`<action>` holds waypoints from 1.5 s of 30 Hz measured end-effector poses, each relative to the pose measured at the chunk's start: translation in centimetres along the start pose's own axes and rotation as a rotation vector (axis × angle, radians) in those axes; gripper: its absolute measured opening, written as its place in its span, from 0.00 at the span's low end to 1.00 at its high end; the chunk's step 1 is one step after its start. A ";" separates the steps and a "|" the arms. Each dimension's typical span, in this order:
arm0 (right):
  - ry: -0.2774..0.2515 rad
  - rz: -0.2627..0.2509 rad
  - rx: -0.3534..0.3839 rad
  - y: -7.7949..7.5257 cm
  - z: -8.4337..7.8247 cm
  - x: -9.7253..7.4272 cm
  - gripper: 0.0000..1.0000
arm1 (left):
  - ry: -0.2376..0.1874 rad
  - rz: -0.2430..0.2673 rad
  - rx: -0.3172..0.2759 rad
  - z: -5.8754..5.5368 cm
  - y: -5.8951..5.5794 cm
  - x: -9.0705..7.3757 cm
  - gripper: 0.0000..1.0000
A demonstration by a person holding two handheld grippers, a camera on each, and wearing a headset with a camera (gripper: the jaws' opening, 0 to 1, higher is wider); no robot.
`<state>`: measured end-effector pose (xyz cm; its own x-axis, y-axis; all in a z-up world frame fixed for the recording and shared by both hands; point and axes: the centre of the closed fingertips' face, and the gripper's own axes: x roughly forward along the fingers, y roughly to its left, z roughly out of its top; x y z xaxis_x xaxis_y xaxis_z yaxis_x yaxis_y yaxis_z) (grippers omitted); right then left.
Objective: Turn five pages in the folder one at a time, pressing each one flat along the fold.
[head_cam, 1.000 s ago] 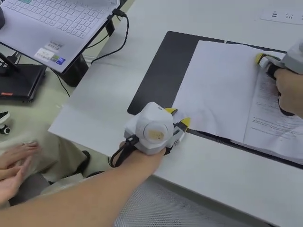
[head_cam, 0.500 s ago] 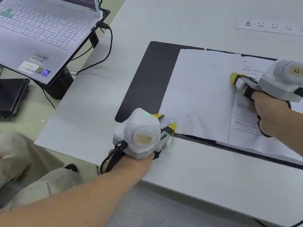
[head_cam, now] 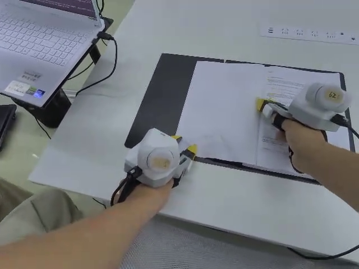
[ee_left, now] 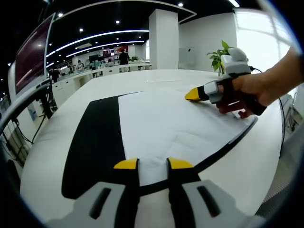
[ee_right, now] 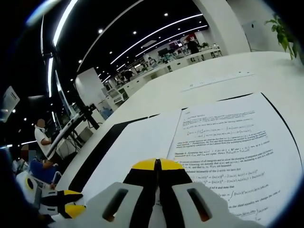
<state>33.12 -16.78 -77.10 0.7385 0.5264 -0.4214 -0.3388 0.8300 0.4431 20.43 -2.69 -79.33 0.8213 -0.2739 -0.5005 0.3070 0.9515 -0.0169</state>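
Now steadying the near corner of the turned page (head_cam: 224, 112) with the left gripper (head_cam: 184, 144), jaws slightly spread; farther along, pressing the right gripper (head_cam: 262, 105), jaws together, onto the fold (head_cam: 265, 78) of the folder (head_cam: 160, 101) lying open on the workbench (head_cam: 235, 207). Next, probably lifting the printed sheet (head_cam: 303, 84) singly.

At 10 o'clock in the head view, an open white laptop (head_cam: 42, 33) raised on a dark stand (head_cam: 53, 109), a black cable (head_cam: 115, 56) plugged in at its right edge and curving down beside the white table (head_cam: 235, 22). At 1 o'clock, a white power strip (head_cam: 308, 32) flat on the tabletop. In the left gripper view, a green plant (ee_left: 217, 56) at 1 o'clock
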 end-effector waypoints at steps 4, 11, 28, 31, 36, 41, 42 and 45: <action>0.013 -0.004 -0.006 0.2 -0.9 -1.1 0.00 | -0.001 0.000 -0.002 -0.1 0.0 0.1 0.21; 0.037 0.013 -0.028 1.9 -3.2 -3.4 0.00 | -0.006 0.001 -0.004 -0.1 0.0 0.0 0.21; 0.113 0.048 -0.051 3.9 -7.4 -7.7 0.00 | -0.005 0.001 -0.007 0.1 -0.1 -0.5 0.21; 0.124 0.052 -0.042 3.9 -8.0 -8.4 0.00 | -0.004 0.002 -0.007 0.1 -0.1 -0.5 0.21; 0.143 0.060 -0.024 4.1 -8.9 -9.3 0.00 | -0.002 0.002 -0.008 0.1 -0.1 -0.5 0.21; 0.168 0.063 -0.004 4.4 -9.6 -10.2 0.00 | 0.000 0.002 -0.010 0.2 -0.1 -0.6 0.21; 0.177 0.067 0.008 4.6 -9.8 -10.5 0.00 | 0.000 0.002 -0.009 0.2 0.0 -0.6 0.21; 0.217 0.102 0.060 5.7 -10.5 -11.4 0.00 | 0.001 0.002 -0.010 0.2 0.0 -0.6 0.21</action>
<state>16.65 -16.11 -78.10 0.5576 0.6394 -0.5295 -0.3648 0.7616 0.5356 20.04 -2.57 -78.88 0.8215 -0.2720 -0.5012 0.3008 0.9534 -0.0243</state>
